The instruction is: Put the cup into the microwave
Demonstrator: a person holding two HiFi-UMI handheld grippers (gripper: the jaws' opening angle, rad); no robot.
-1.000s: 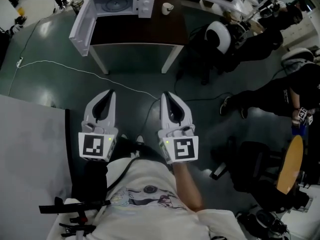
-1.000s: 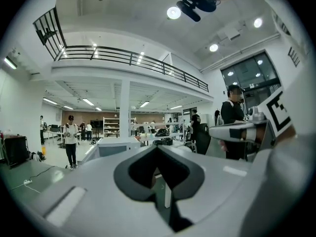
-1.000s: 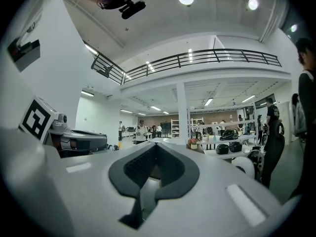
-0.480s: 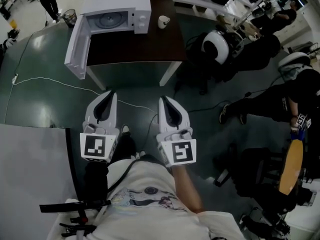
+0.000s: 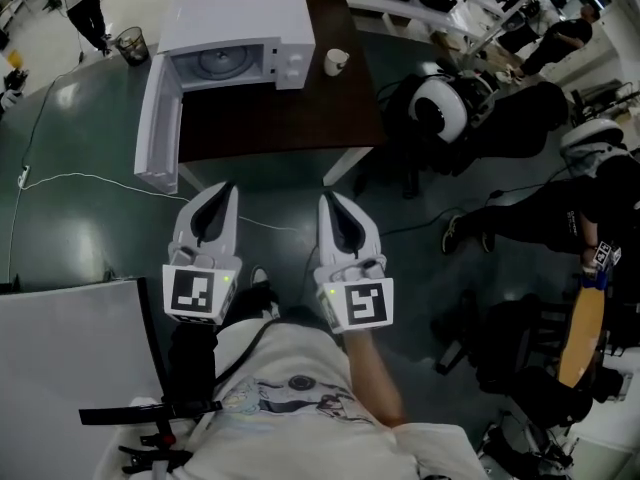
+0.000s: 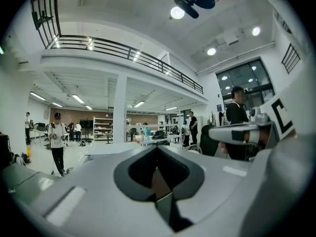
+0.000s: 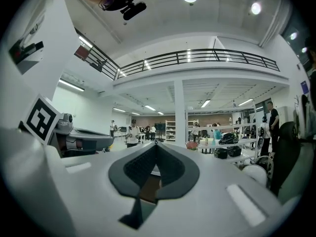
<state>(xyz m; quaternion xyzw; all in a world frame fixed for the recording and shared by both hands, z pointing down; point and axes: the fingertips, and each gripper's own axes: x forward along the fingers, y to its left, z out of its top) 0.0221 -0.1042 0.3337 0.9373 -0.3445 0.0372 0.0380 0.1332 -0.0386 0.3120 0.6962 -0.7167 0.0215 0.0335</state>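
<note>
Change since the earlier frames: the table [image 5: 290,118] and all it bears sit lower and fuller in the head view than a second ago, and its near legs now stand just above the gripper tips. The person has evidently walked toward it, while both grippers keep their place in front of the body. Microwave [image 5: 240,38]: white, on the left part of the table, with its door [image 5: 160,133] swung wide to the left past the table edge; the cavity and round turntable are exposed, with nothing visible inside. Cup [image 5: 336,62]: white, upright on the table top just beside the microwave's right side, apart from it and untouched. Left gripper [image 5: 228,188]: jaws drawn together with the tips meeting, nothing between them, pointed forward at the table. Right gripper [image 5: 328,200]: the same, jaws closed on nothing, level with its partner. White cable [image 5: 90,176]: trails across the dark floor between the person and the table. Seated people: off to the right, well apart from the table. Assessment: this is the approach stage, with no grasp begun and the cup out of reach ahead. Since the door already stands open, what appears to remain is closing the last gap, opening one pair of jaws (probably the right, since the cup stands on that side), taking the cup and carrying it leftward into the cavity. Risks judged: the cable underfoot, and the cup's nearness to the microwave wall leaving little room for a jaw on that side.
</note>
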